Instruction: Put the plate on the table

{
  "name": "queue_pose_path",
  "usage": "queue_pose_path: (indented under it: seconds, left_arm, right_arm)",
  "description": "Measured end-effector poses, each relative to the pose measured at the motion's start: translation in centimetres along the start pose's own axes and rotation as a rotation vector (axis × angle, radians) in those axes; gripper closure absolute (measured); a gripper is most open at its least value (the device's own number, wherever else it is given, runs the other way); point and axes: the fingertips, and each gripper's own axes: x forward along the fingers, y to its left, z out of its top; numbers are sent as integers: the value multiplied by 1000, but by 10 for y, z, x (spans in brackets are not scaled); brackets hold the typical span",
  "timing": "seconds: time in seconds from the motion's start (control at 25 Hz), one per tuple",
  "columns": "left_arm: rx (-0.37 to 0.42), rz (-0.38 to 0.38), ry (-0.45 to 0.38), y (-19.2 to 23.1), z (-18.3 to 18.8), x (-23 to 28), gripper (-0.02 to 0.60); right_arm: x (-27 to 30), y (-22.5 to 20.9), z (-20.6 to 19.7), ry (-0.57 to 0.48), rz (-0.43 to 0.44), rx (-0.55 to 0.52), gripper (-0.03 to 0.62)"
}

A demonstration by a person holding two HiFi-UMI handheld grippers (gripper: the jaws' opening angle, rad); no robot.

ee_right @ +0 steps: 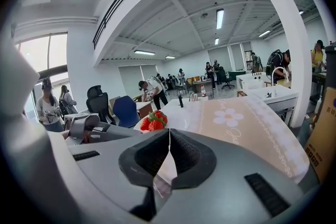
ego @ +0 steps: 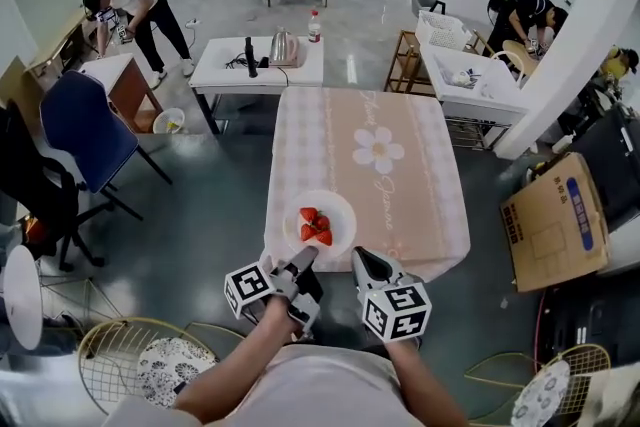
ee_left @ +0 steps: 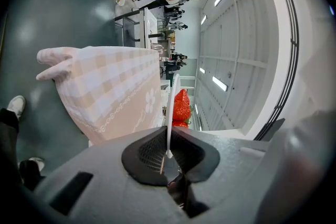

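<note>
On the white plate, a few red strawberries, heaped together near its middle. Over the near left corner of the table, above the pink checked cloth with its white flower print; resting there or held just clear, impossible to tell. Gripped at the near rim by the left gripper, rolled onto its side, with the bare forearm reaching forward from the body. Seen edge-on in the left gripper view as a thin white line pinched between the dark ribbed pads, the berries just beyond. Just to the right, the right gripper, upright at the table's near edge, jaws pressed together with nothing between them, close beside the plate but apart from it. Round, plain, glossy white, shallow, with a slightly raised rim.
</note>
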Motion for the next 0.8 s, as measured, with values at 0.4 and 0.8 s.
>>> queue_pose_path:
  seconds: [0.4,0.8]
  left_arm:
    - [-9,7,-7,6,28,-4,565]
    - [-20,16,-78,8,41,31,565]
  right_arm:
    - [26,14,0,13,10,12,589]
    - [60,-12,11,31,93,-5,589]
